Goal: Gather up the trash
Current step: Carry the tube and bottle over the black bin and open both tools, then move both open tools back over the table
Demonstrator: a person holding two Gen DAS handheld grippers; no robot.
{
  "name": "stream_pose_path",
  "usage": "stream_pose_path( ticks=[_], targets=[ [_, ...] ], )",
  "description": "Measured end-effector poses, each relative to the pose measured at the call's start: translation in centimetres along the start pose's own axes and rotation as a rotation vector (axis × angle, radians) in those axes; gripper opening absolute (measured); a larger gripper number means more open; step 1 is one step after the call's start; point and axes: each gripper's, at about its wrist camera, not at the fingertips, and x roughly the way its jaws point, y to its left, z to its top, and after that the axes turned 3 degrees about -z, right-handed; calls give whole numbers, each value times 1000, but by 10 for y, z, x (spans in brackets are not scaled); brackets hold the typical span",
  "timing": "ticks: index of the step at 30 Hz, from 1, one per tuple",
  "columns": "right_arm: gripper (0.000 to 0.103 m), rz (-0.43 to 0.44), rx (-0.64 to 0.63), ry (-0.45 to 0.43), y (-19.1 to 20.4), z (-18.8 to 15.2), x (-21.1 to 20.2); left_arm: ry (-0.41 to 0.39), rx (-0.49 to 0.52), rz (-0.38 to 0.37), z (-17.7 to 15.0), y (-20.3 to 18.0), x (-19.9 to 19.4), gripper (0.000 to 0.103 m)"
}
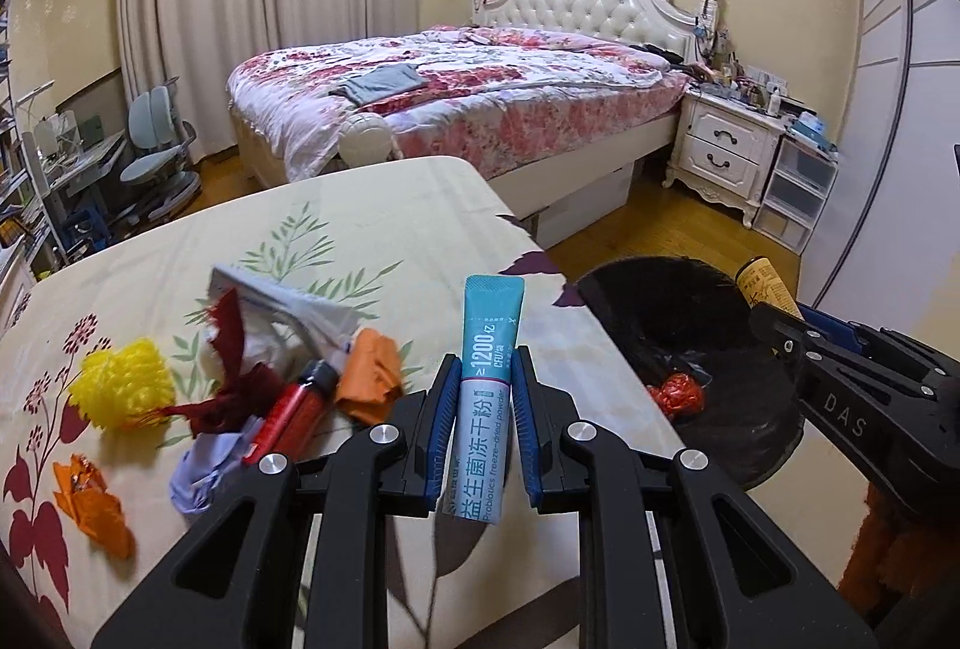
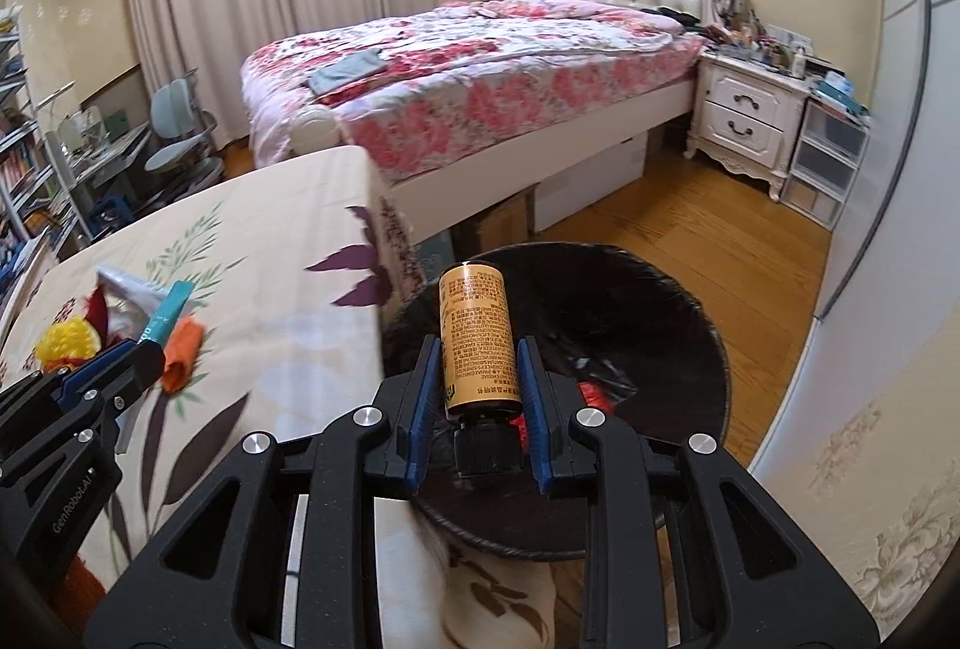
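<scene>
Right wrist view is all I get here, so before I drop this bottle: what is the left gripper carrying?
Observer: The left gripper is shut on a teal and white powder sachet, held upright between the pads.
Operator: What is inside the bin? My bottle hides it.
Observer: The bin has a black liner, and a crumpled red wrapper lies at the bottom.
Operator: What trash is left on the table?
Observer: On the table lie a red tube, a yellow ball, a lilac wad and an orange wrapper near the front edge.
</scene>
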Motion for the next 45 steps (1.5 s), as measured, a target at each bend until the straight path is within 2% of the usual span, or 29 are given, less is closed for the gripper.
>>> stream_pose_path(
  ticks=[9, 15, 23, 25, 26, 27, 28, 29, 30, 32, 34, 36, 45],
  targets=[
    [25, -39, 58, 22, -38, 2, 28, 28, 65, -31, 17, -44, 47, 21],
    [25, -44, 76, 41, -49, 1, 47, 59, 102, -30, 20, -67, 73, 21],
    [26, -61, 92, 52, -61, 2, 58, 71, 133, -27, 26, -82, 87, 22],
    [26, -64, 97, 51, -61, 3, 60, 67, 145, -20, 27, -83, 88, 25],
    [27, -71, 102, 46, -63, 3, 59, 68, 146, -18, 27, -83, 89, 31],
    [27, -77, 106, 42, -64, 3, 59, 70, 143, -17, 27, -82, 89, 42],
    [27, -77, 110, 42, -65, 4, 59, 68, 137, -17, 27, -82, 89, 46],
    [31, -80, 116, 40, -67, 4, 58, 65, 132, -18, 27, -81, 88, 53],
    [39, -85, 121, 35, -69, 4, 57, 60, 127, -18, 27, -80, 87, 59],
    [43, -99, 128, 23, -71, 4, 54, 51, 120, -11, 28, -80, 86, 70],
    [43, -109, 133, 19, -73, 5, 52, 40, 115, -6, 28, -79, 84, 73],
    [50, -119, 134, 11, -74, 5, 48, 36, 115, 3, 29, -79, 83, 78],
    [68, -143, 125, -14, -70, 7, 32, 16, 84, 50, 32, -65, 64, 82]
  ],
)
